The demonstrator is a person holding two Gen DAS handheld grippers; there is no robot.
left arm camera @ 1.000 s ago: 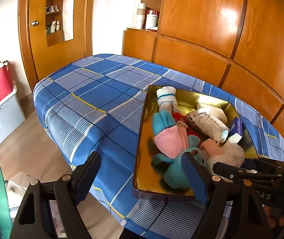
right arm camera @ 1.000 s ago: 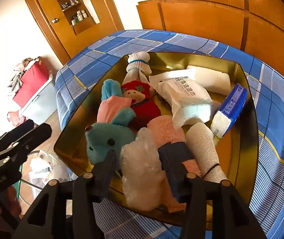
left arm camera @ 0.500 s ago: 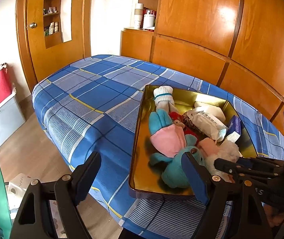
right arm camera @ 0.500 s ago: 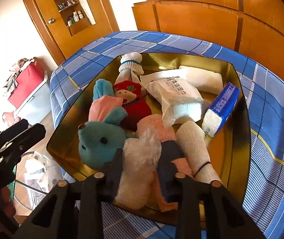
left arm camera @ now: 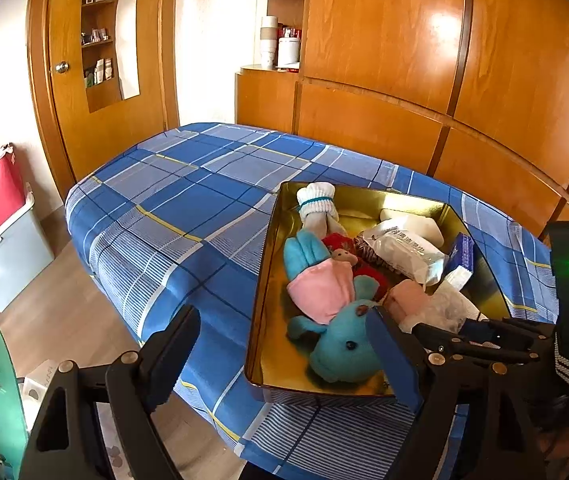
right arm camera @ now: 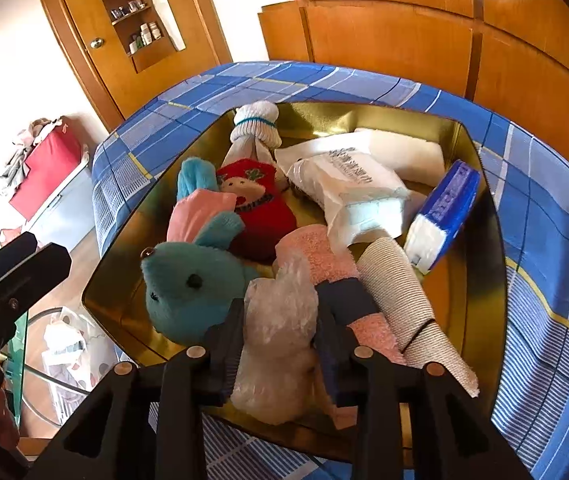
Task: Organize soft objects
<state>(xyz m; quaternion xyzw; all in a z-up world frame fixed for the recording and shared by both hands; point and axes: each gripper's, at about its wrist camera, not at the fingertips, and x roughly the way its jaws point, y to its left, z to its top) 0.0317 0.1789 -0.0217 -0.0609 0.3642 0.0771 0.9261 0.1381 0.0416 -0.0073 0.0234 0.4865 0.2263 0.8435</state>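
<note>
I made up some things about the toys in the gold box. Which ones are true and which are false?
1. The right gripper squeezes a crumpled clear plastic bag. True.
2. The left gripper holds the blue plush bunny. False: its jaws stand open and empty beside the gold tin tray.
3. The tray sits on a blue plaid bedsheet. True.
4. The red doll lies outside the tray. False: it is inside, behind the bunny.
5. A blue tissue pack leans near the tray's right wall. True.
</note>
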